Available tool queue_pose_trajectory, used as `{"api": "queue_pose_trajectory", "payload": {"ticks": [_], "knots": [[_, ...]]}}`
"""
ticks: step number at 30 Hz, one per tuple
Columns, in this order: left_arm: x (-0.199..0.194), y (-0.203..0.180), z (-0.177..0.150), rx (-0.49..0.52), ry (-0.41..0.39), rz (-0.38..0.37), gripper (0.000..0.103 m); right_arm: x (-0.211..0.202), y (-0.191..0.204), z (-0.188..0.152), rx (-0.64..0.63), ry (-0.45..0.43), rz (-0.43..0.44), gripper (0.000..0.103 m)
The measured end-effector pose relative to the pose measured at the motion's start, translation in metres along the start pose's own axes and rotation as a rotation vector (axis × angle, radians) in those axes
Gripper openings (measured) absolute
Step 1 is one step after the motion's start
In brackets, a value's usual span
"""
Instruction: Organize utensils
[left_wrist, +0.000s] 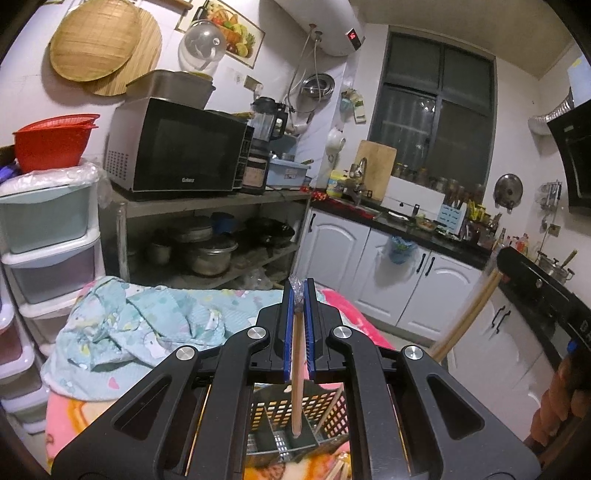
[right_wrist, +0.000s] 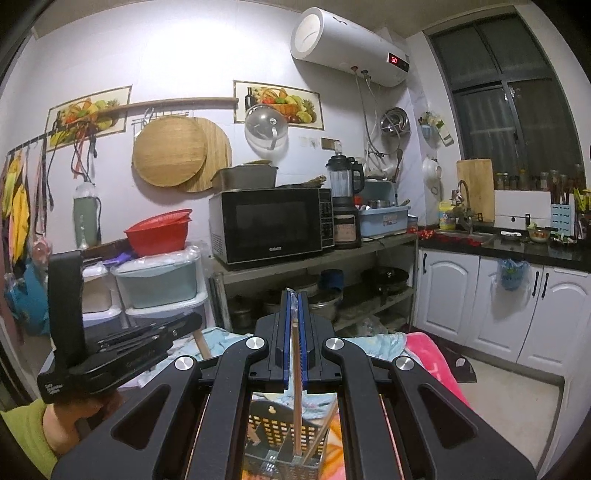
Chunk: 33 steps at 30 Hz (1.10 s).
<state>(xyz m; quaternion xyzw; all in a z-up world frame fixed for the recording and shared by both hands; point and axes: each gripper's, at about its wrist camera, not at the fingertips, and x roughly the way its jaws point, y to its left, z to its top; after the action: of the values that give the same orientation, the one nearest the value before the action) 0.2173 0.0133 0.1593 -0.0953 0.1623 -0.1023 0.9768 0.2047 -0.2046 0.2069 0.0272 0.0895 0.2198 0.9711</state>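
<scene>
Below both cameras, a black perforated utensil holder (left_wrist: 325, 413) is seen standing on a pink patterned blanket (left_wrist: 66, 410), its inside split by partitions into compartments. Between the blue pads of the left gripper (left_wrist: 299, 299) a wooden chopstick (left_wrist: 296, 376) is clamped; it hangs almost upright, with its lower end reaching down into a compartment of the holder. A second loose chopstick (left_wrist: 330, 408) is seen leaning at a tilt in the holder just to its right. The right gripper (right_wrist: 294, 301) is likewise closed on a thin wooden chopstick (right_wrist: 297, 391), whose lower end sits inside the holder (right_wrist: 280, 428) near another tilted stick (right_wrist: 322, 432). Which compartment each tip occupies cannot be told.

In the right wrist view, the left gripper body (right_wrist: 110, 347) is seen to the left. In the left wrist view, the right gripper's body (left_wrist: 535, 288) appears at the right edge, with wooden sticks (left_wrist: 469, 314) slanting below it.

Beyond the holder, a crumpled light-blue cloth (left_wrist: 147, 325) lies on the blanket. Farther back, a metal shelf (left_wrist: 207, 203) carries a black microwave (left_wrist: 177, 151) and, below, pots (left_wrist: 210, 254). Stacked plastic drawers (left_wrist: 48, 240) topped by a red basket (left_wrist: 55, 142) stand at the left. White cabinets (left_wrist: 406, 273) under a dark counter run along the far wall beneath a window (left_wrist: 432, 114).
</scene>
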Motion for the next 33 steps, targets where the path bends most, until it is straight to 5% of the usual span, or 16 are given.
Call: {"api": "queue_pose_trajectory", "payload": {"ticks": [20,22,25,26,29,33], "knots": [[0.031,0.011,-0.041,0.030,0.075,0.019,0.004,0.059,-0.016,-0.056,0.078,0.140,-0.033,0.005],[0.033,0.014,-0.045,0.025,0.089,0.026,0.009,0.062,-0.018,-0.062,0.095,0.160,-0.035,0.009],[0.031,0.021,-0.050,0.004,0.100,0.035,0.029,0.060,-0.022,-0.069,0.123,0.175,-0.032,0.036],[0.029,0.023,-0.052,-0.007,0.100,0.037,0.042,0.059,-0.022,-0.071,0.127,0.174,-0.033,0.037],[0.024,0.029,-0.055,-0.036,0.100,0.044,0.047,0.055,-0.021,-0.076,0.121,0.183,-0.044,0.045],[0.011,0.036,-0.054,-0.075,0.080,0.036,0.078,0.049,-0.018,-0.080,0.095,0.188,-0.072,0.050]]}}
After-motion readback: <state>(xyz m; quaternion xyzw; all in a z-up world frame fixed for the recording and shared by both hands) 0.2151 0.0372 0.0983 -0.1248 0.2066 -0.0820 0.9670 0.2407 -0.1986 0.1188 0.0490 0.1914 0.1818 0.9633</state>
